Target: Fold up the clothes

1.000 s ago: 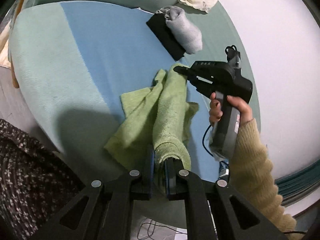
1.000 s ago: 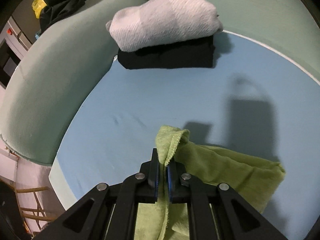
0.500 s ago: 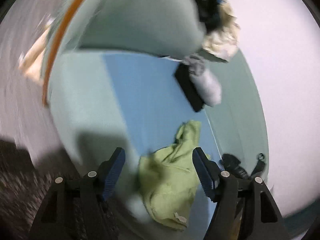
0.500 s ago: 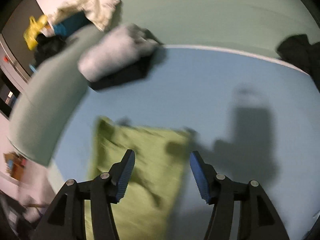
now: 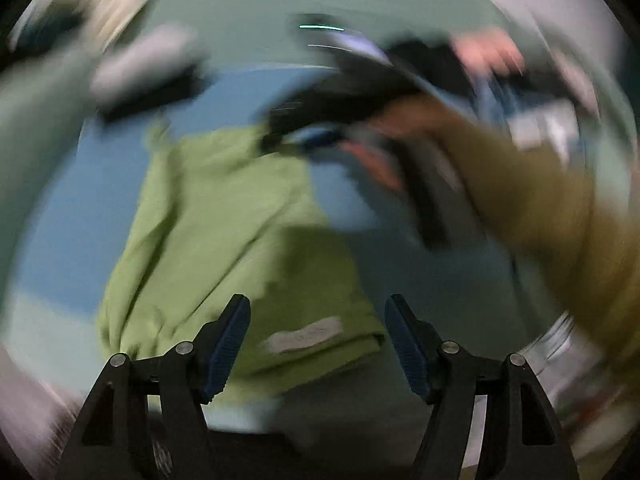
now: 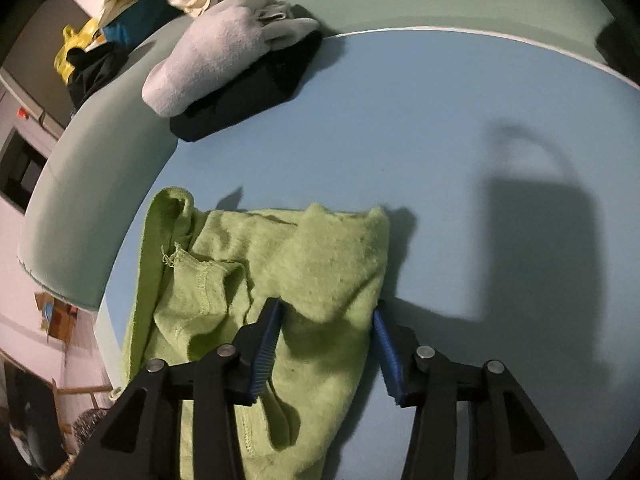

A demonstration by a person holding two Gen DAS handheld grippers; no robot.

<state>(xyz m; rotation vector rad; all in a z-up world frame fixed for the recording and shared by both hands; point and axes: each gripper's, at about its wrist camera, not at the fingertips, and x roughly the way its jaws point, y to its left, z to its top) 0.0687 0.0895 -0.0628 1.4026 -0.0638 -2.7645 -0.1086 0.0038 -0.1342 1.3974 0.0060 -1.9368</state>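
I can see a small pale label sewn on the soft green fleece garment, but the left view is so blurry that I cannot read any words on it. The green garment lies flat and a bit crumpled on the smooth blue cushion top, with a folded flap on top and a stitched hem showing on the left side. It sits near the front edge of the blue top, well apart from the folded stack at the back, where a fuzzy grey folded garment rests on a flat black folded garment. A pile of loose cream, teal and yellow clothes sits farther back on the pale green sofa edge. My left gripper has its blue pads spread wide with nothing between them, hanging over the near edge of the green cloth. My right gripper is spread wide too, with the flap lying between its fingers but not pinched. One second ago both grippers were pinching the green cloth and holding it up in a bunch (now it has been let go and lies spread out). In the left view my right hand and tan knit sleeve are a moving blur.
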